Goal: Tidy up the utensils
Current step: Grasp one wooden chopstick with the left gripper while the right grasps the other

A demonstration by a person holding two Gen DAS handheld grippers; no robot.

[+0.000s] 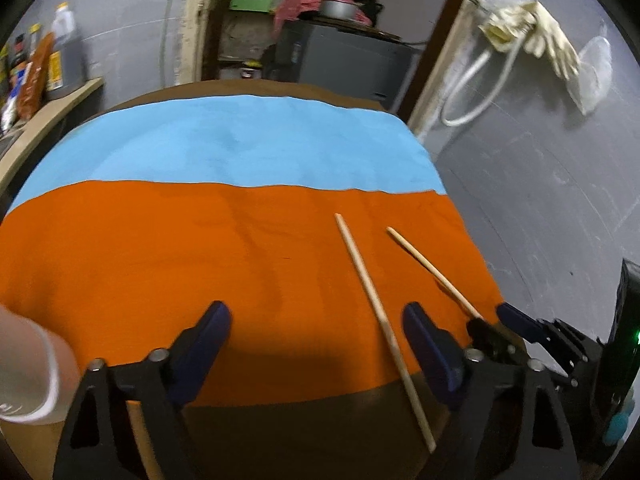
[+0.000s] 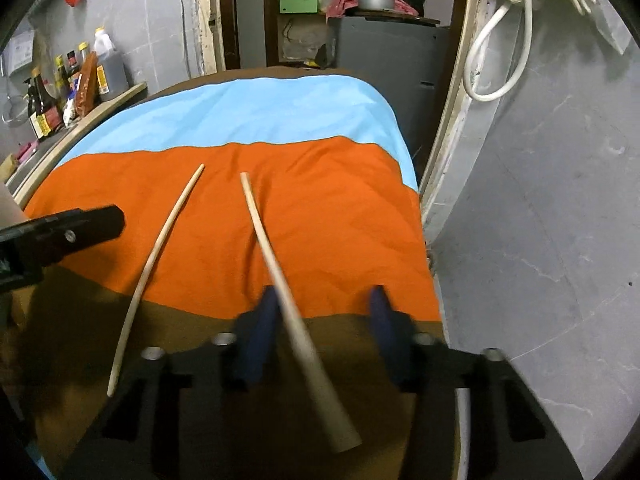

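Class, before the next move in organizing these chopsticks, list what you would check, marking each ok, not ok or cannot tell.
1. Both chopsticks in view: ok. The left chopstick and the right chopstick are apart, with their far tips over the orange cloth.
2. Right chopstick between the right claw's fingers: ok.
3. Both right pads pressing it: not ok. It sits by one finger, with a gap to the other.
4. Right chopstick lifted off the cloth: cannot tell, as the near end is blurred.
5. Left claw open with nothing gripped: ok.
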